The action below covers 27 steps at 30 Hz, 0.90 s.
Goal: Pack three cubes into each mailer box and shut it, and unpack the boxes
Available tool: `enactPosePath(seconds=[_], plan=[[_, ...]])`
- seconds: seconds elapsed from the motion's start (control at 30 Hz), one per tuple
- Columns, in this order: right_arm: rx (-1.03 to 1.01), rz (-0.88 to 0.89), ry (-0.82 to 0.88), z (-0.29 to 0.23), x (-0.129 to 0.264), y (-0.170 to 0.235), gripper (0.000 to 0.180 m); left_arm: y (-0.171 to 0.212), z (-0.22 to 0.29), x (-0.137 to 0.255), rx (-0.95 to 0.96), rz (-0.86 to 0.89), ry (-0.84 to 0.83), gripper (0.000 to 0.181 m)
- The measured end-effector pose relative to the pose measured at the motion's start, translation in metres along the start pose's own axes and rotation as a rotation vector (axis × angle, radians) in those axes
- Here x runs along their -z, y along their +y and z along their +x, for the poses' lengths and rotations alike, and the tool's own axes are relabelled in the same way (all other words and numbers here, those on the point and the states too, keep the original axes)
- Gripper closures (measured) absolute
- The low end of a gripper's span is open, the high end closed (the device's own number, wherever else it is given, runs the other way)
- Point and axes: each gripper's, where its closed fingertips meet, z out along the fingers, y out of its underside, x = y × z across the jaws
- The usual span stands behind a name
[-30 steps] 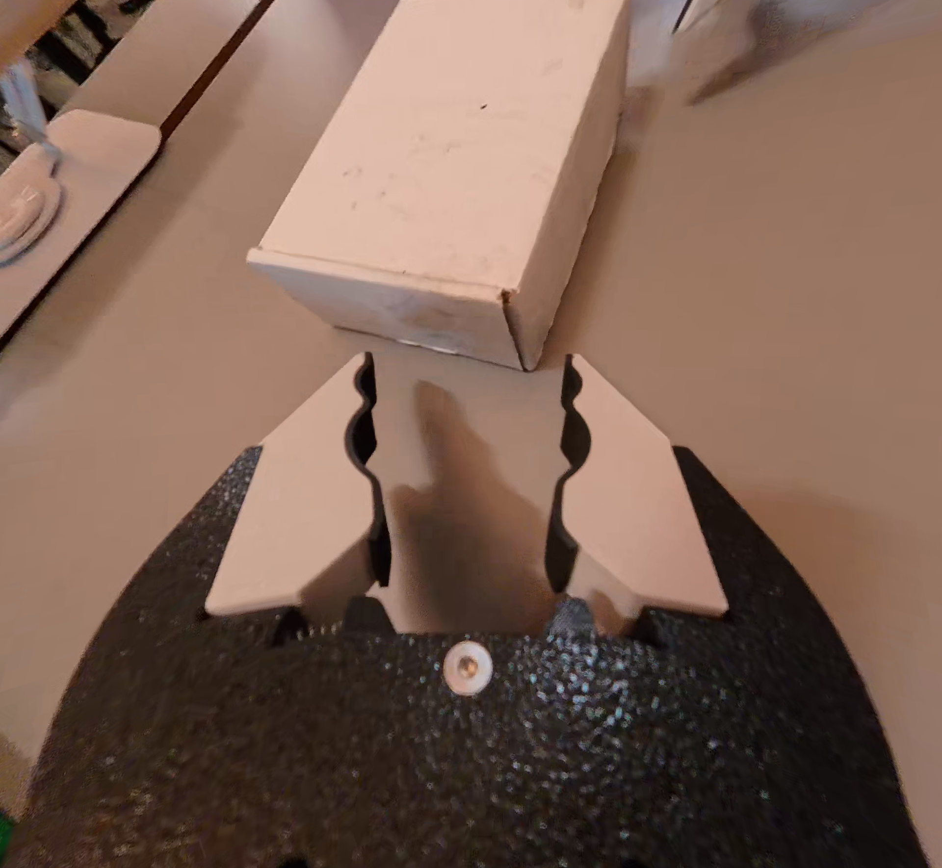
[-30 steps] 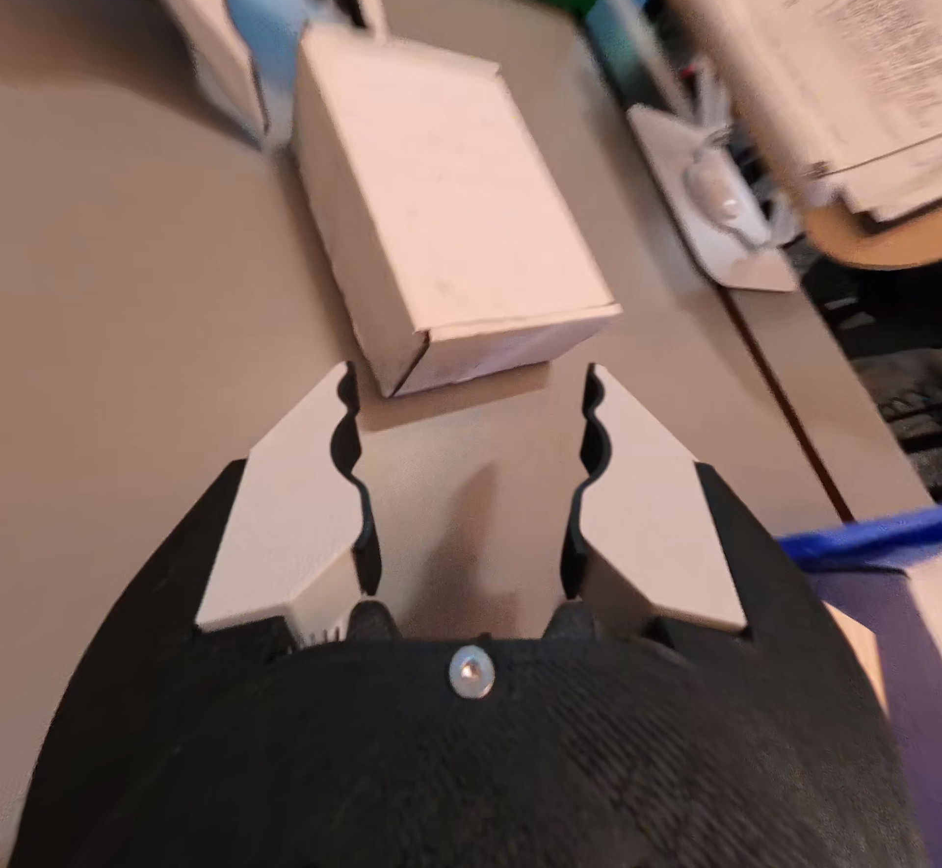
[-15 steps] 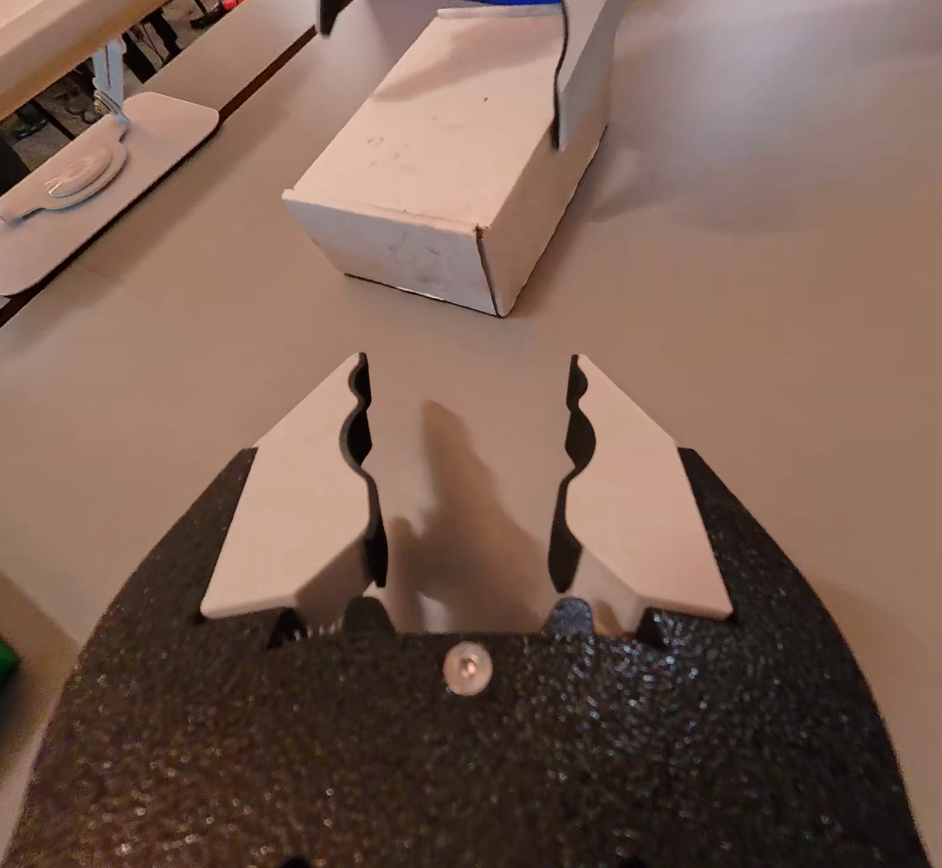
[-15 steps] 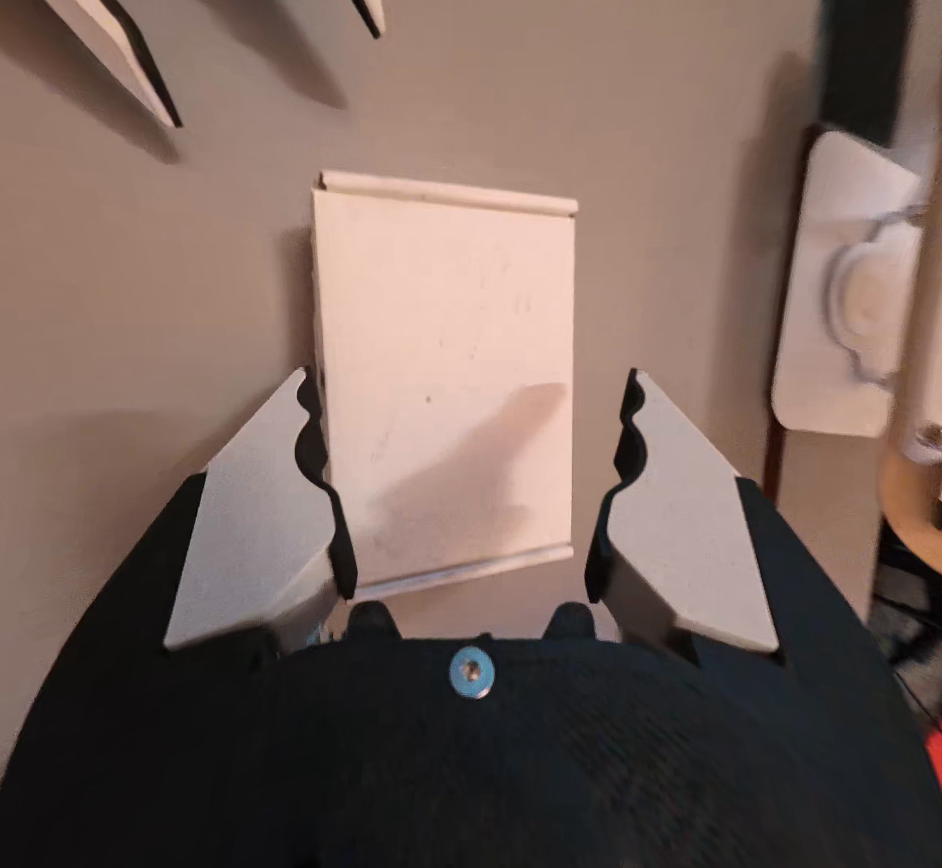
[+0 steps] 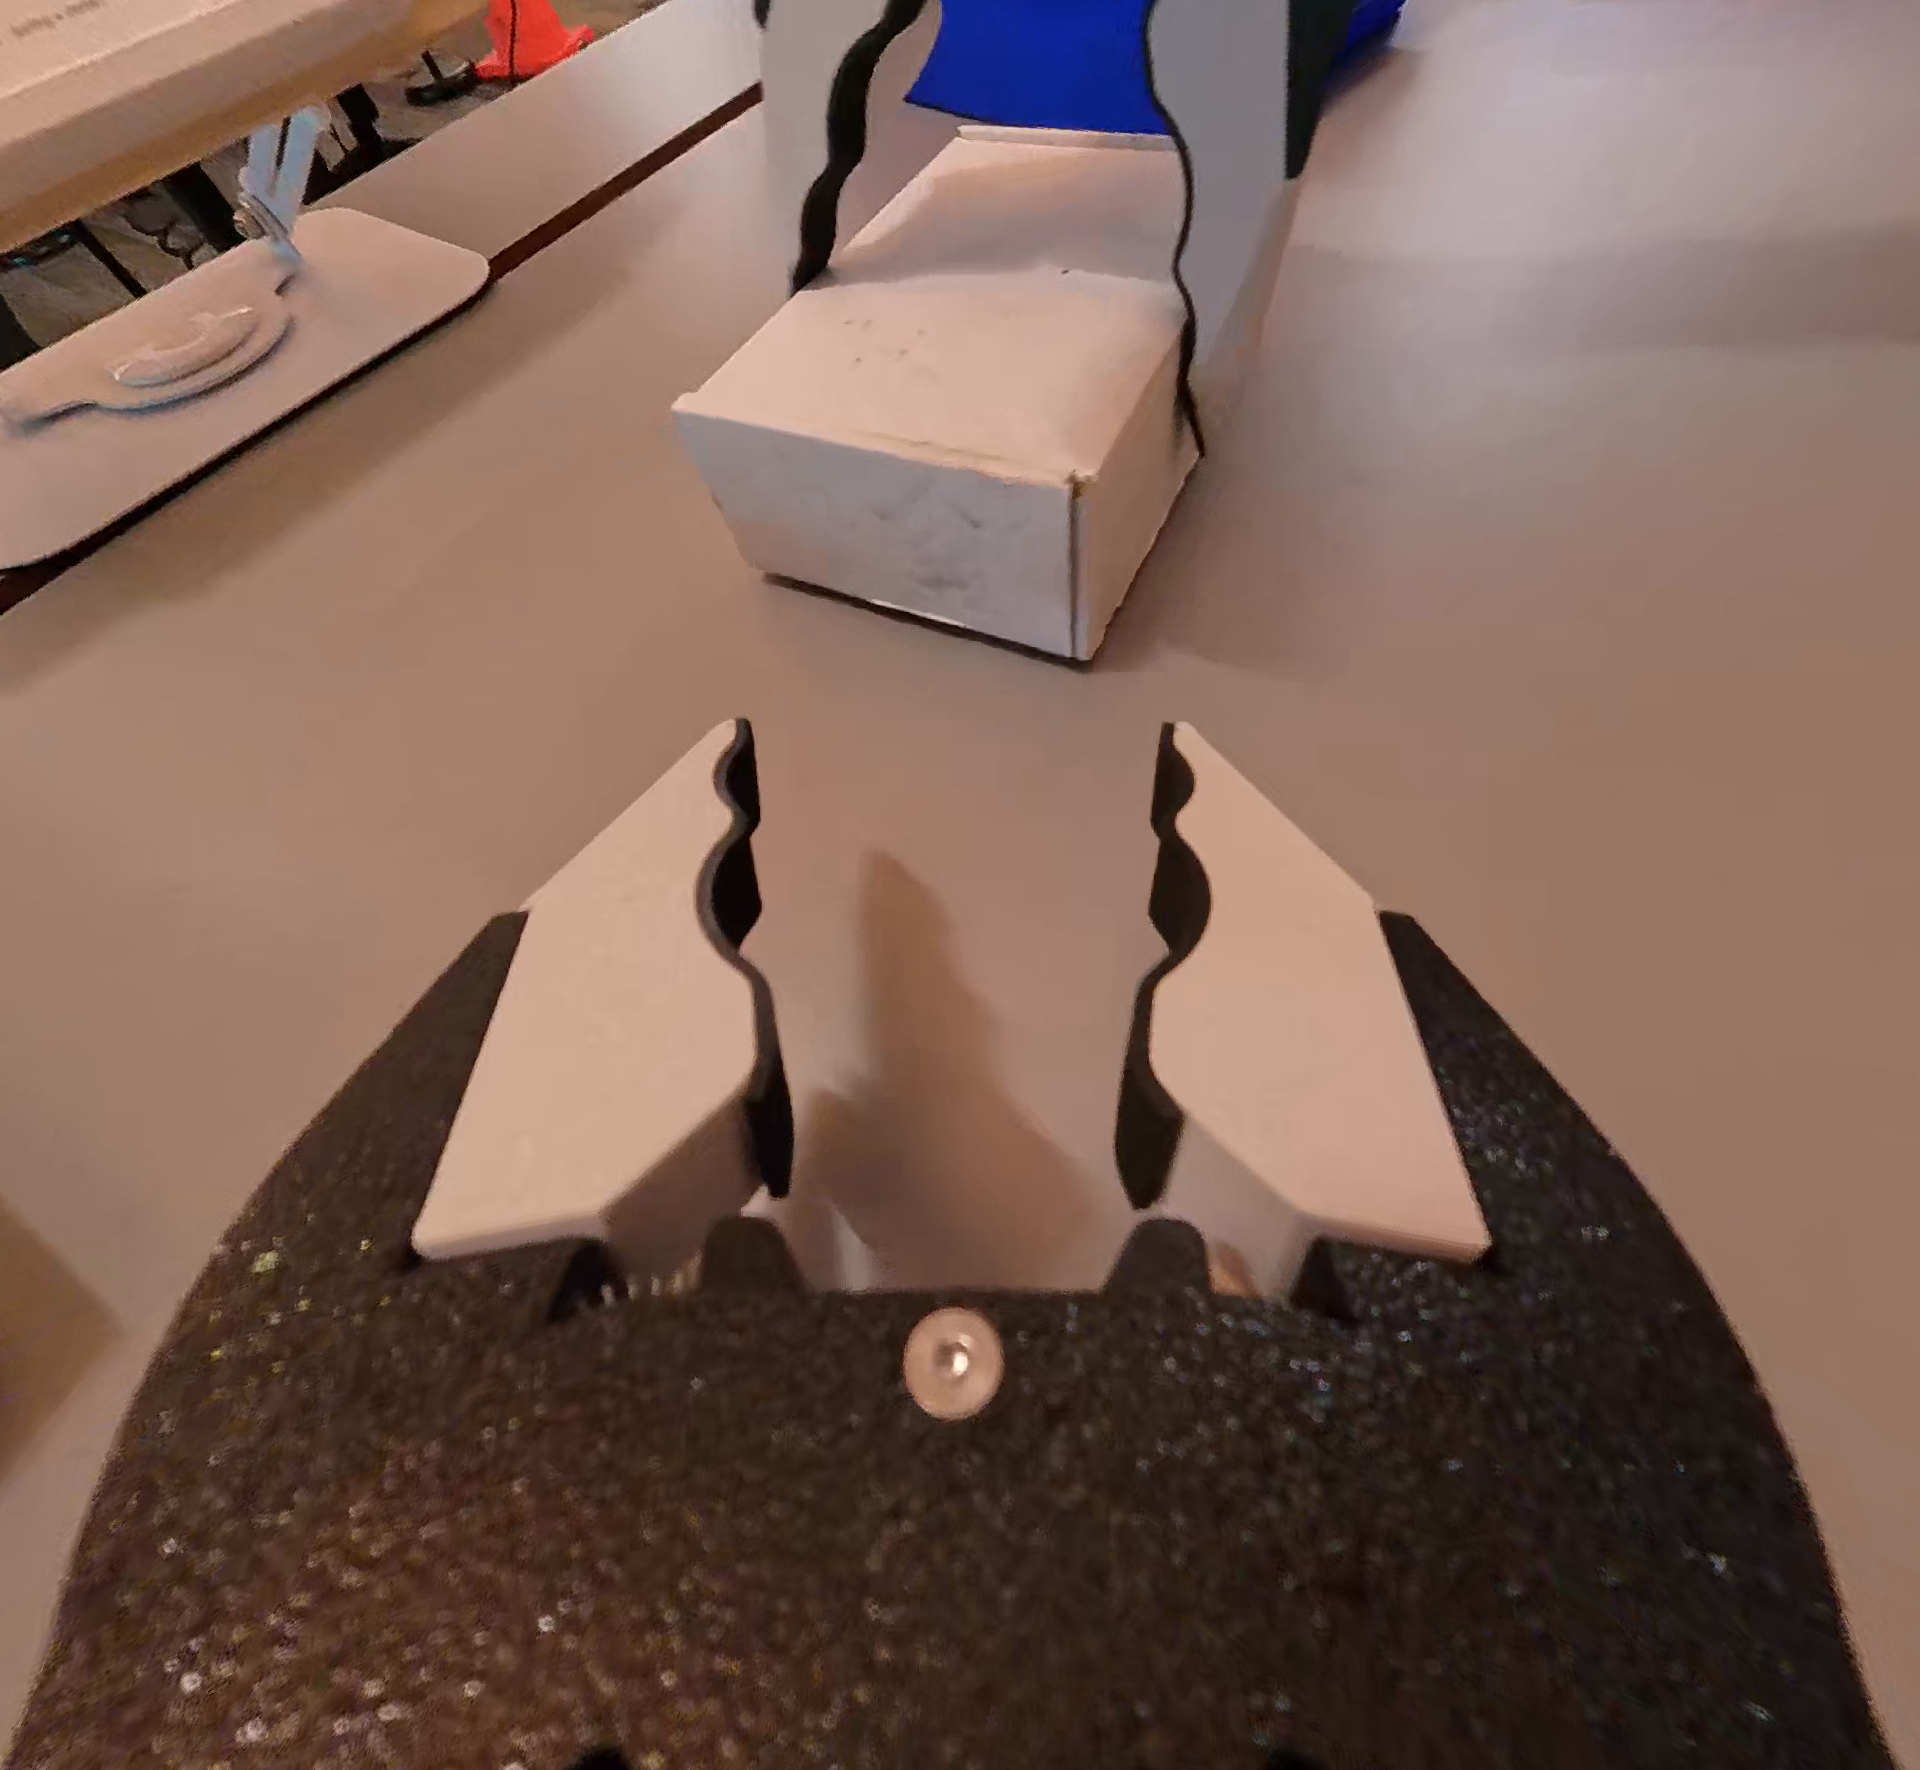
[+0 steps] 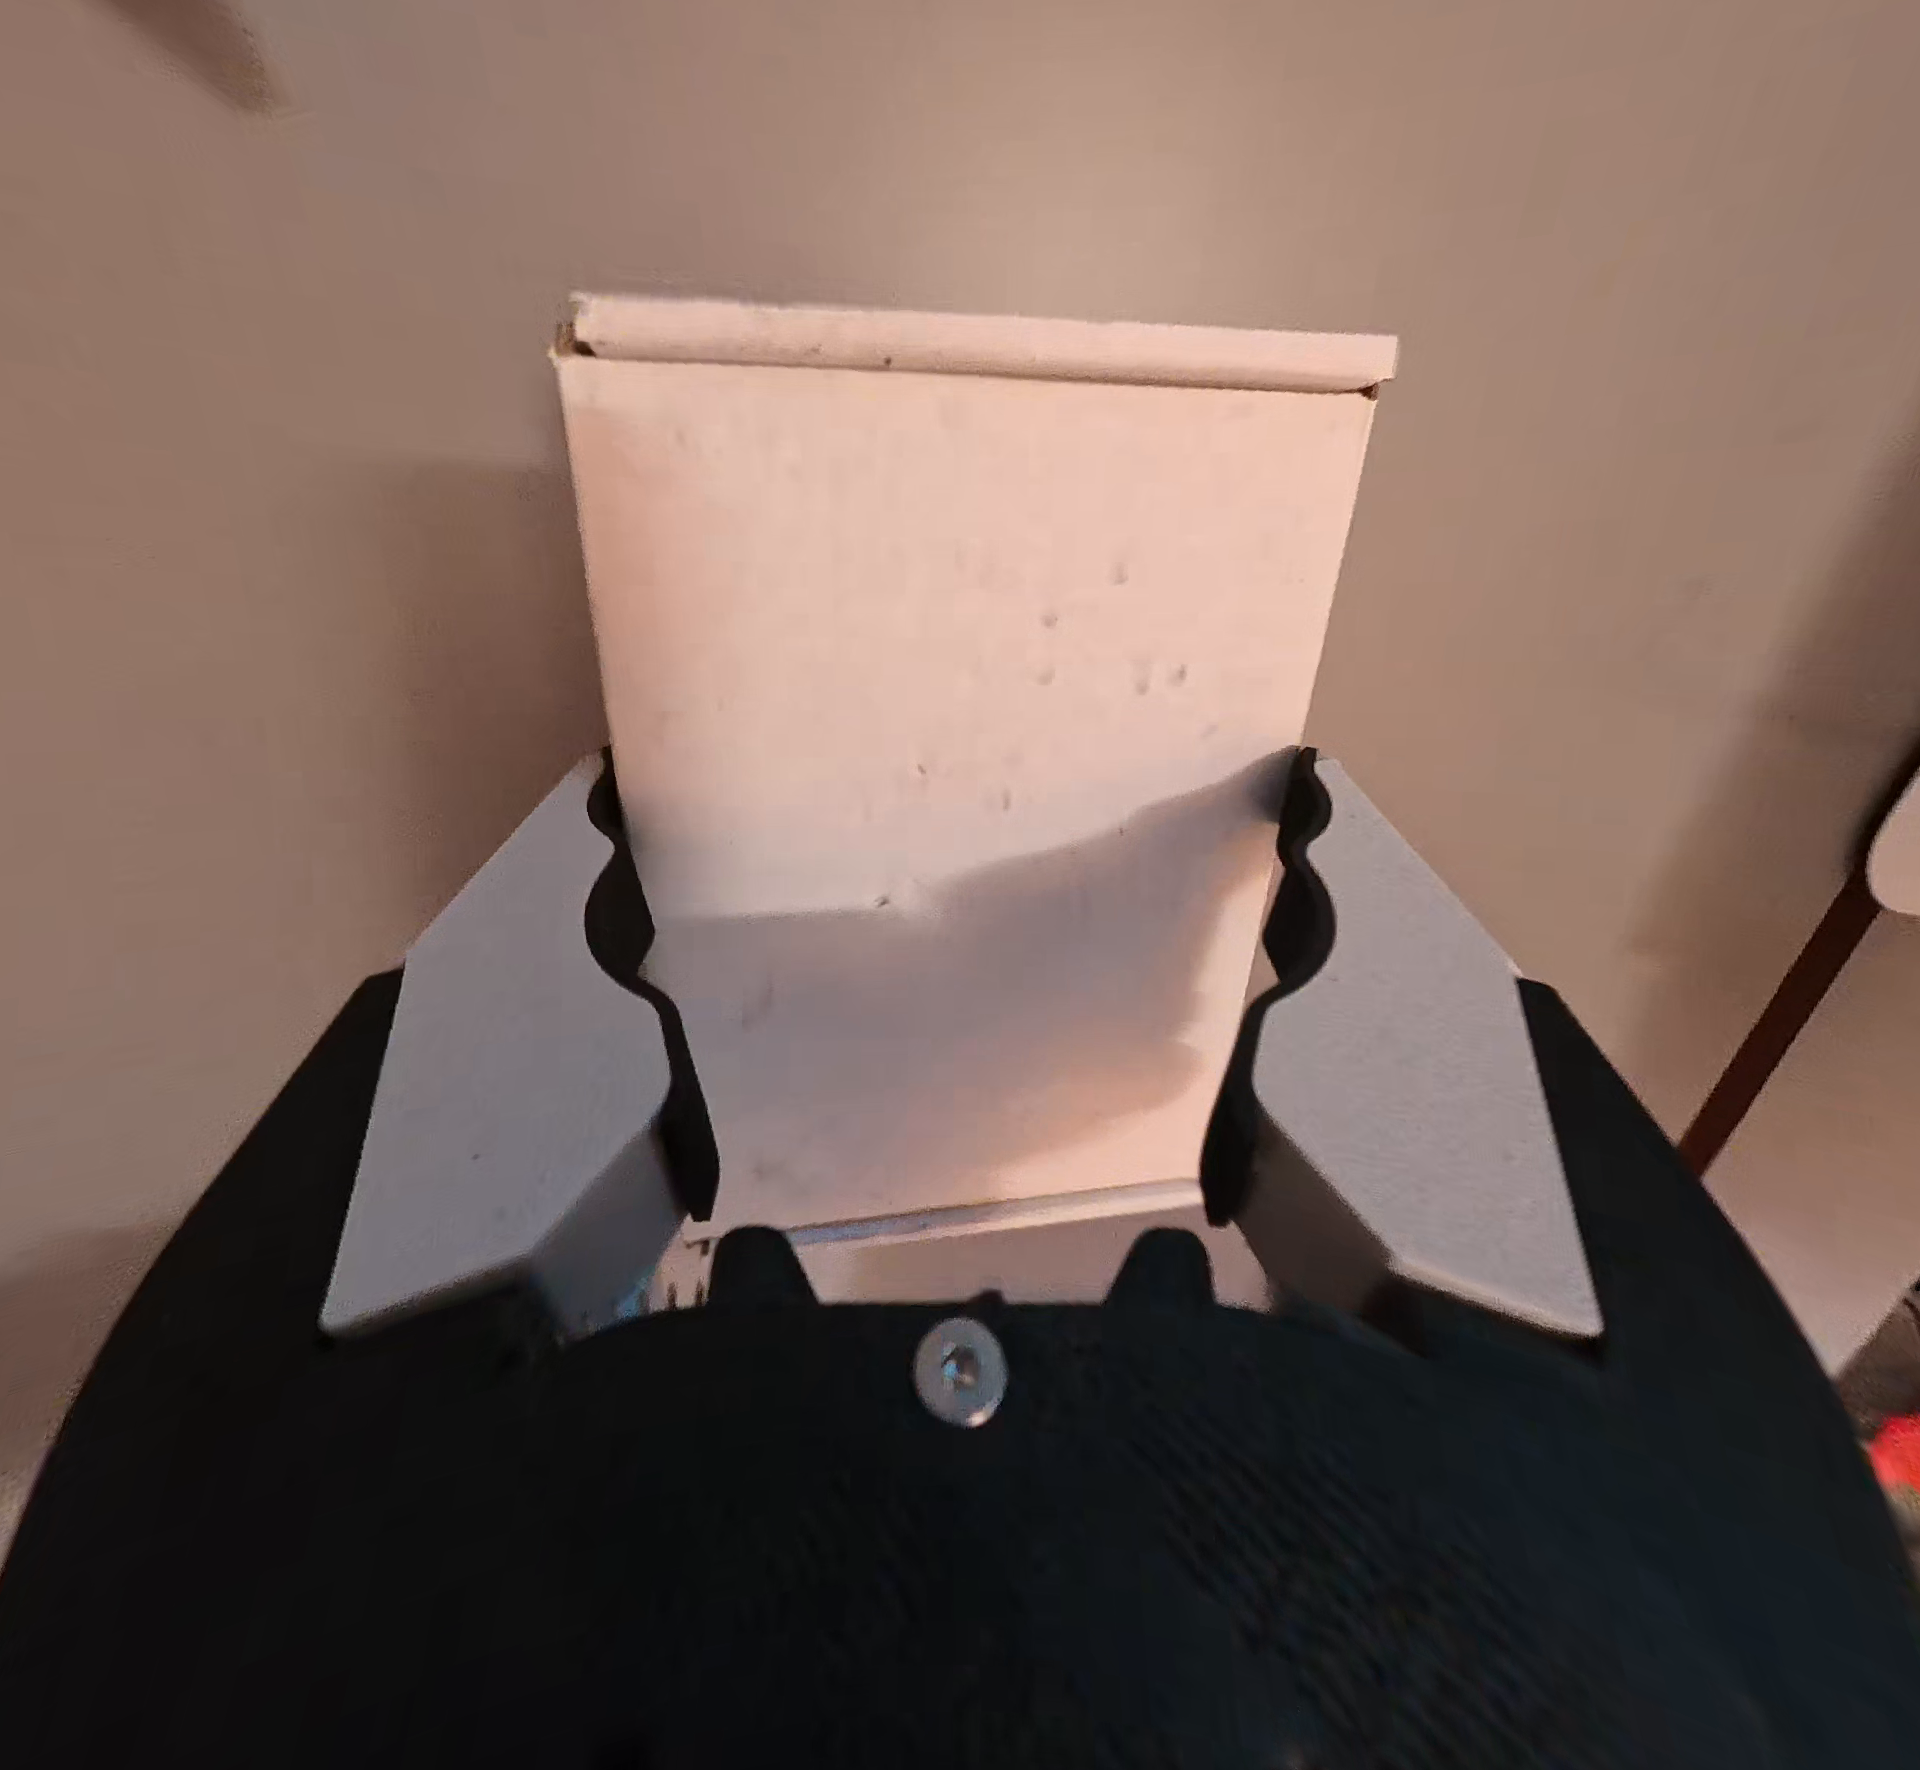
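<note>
Right claw (image 6: 951, 982) straddles the closed mailer box (image 6: 966, 640) on the bench (image 6: 312, 266), contact unclear; left claw (image 5: 956, 941) gapes empty nearby; risk: squeezing could buckle thin cardboard walls.

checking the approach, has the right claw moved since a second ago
Yes. The right claw has come over and down onto the closed white cardboard mailer box; its fingers now straddle the box's sides.

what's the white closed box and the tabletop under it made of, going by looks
White closed mailer box: looks like matte paperboard or thin cardboard, with folded seams, a frayed corner and grey scuffs on its faces. Grey-beige tabletop: smooth, faintly sheened, probably laminate; a dark edge strip runs along its side, though the core is hidden.
</note>
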Motion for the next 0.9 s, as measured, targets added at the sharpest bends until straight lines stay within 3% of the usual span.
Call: enactPosePath(seconds=[0.1,0.23,0.37,0.47,0.67,0.9], plan=[[0.032,0.0,0.065,0.002,0.023,0.006,0.058,-0.004,-0.001,0.003,0.01,0.031,0.0,0.115],[0.015,0.06,0.195,0.021,0.097,0.032,0.057,-0.003,0.001,0.002,-0.022,0.022,-0.011,0.115],[-0.063,-0.024,0.344,0.057,0.172,0.113,0.057,0.003,0.008,-0.002,-0.092,-0.02,-0.01,0.116],[-0.107,-0.121,0.416,0.088,0.197,0.188,0.057,0.007,0.011,-0.005,-0.135,-0.051,-0.017,0.116],[-0.195,-0.181,0.398,0.126,0.17,0.28,0.057,0.01,0.017,-0.007,-0.162,-0.075,0.006,0.119],[-0.243,-0.117,0.345,0.159,0.134,0.309,0.057,0.013,0.015,-0.009,-0.128,-0.102,0.02,0.119]])
